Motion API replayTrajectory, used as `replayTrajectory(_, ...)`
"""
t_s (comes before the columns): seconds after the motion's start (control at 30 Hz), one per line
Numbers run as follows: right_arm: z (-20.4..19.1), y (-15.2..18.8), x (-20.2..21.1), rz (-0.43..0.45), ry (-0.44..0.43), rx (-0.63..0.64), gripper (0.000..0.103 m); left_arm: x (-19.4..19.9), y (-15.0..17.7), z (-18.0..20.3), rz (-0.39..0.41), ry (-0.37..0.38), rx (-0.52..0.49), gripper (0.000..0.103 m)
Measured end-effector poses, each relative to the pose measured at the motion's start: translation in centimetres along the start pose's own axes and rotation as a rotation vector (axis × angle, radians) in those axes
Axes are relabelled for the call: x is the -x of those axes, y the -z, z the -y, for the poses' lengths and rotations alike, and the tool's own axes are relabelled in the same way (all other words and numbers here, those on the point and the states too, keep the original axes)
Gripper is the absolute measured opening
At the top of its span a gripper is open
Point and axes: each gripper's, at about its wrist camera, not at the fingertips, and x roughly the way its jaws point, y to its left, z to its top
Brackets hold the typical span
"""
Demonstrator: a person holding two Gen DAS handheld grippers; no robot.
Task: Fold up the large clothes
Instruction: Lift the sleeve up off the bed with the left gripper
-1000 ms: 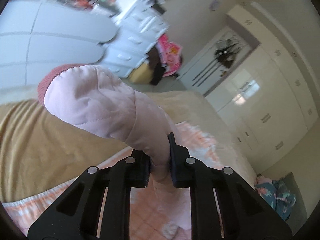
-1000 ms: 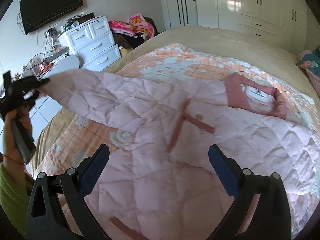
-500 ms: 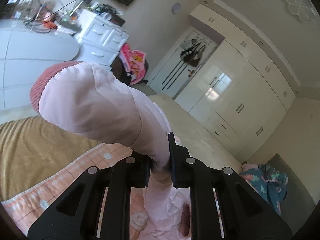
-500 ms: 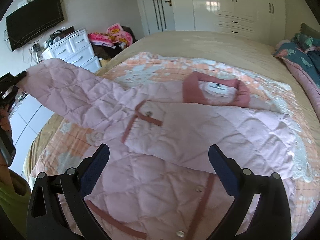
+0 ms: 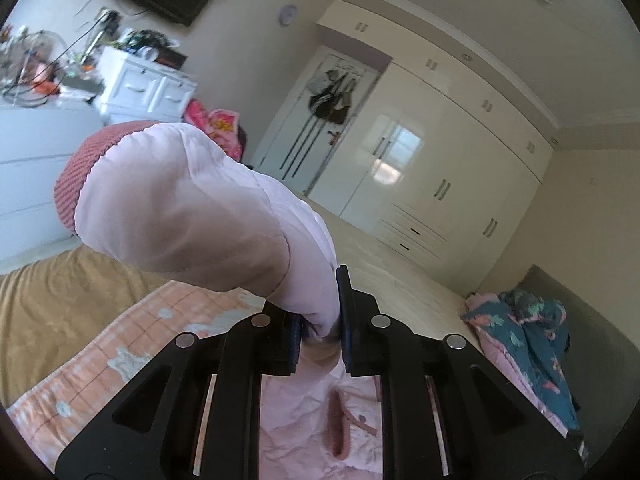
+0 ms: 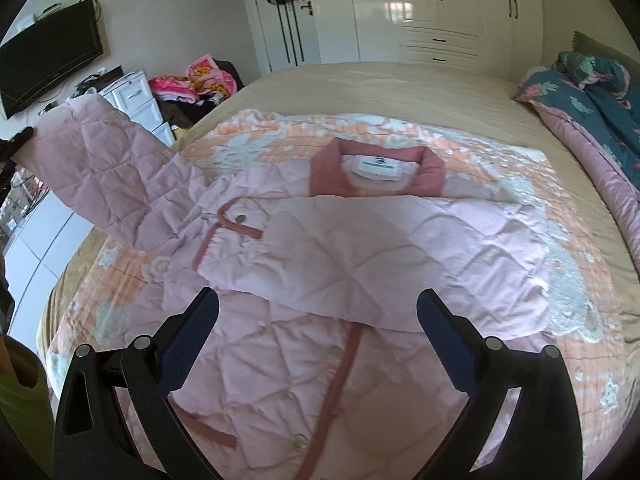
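Observation:
A pink quilted jacket (image 6: pixel 360 248) with dark pink trim lies on the bed, collar at the far side, right sleeve folded across its front. My left gripper (image 5: pixel 318 334) is shut on the left sleeve (image 5: pixel 180 208) near its ribbed cuff and holds it raised above the bed. In the right wrist view that sleeve (image 6: pixel 108 172) rises to the left, with the left gripper's black tip (image 6: pixel 18 140) at its end. My right gripper (image 6: pixel 318 328) is open and empty, hovering over the jacket's lower front.
The jacket lies on an orange and white blanket (image 6: pixel 568 280) over a tan bedspread (image 6: pixel 380 84). Teal floral bedding (image 6: pixel 592 92) lies at the right. A white drawer unit (image 6: pixel 136 96), a clothes pile (image 6: pixel 200 80) and wardrobes (image 6: pixel 440 12) stand beyond.
My left gripper has lifted the sleeve higher and tilted up toward the wardrobes. My right gripper has swung so that the collar and folded right sleeve are centred in its view.

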Motion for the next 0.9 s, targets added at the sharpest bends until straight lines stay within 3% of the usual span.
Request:
replayTrajectory(0.7,7.1,2.2,0.6,0.012,0.044,-0.110,0.099,-1.8,6.0,8.7,-0.066,0.244,-0.243,0.008)
replayTrajectory(0.9,9.6,2.7,0.8,0.035,0.053,-0.149,0.099,-2.4,8.9,11.8,-0.100,0.336,-0.372,0.009)
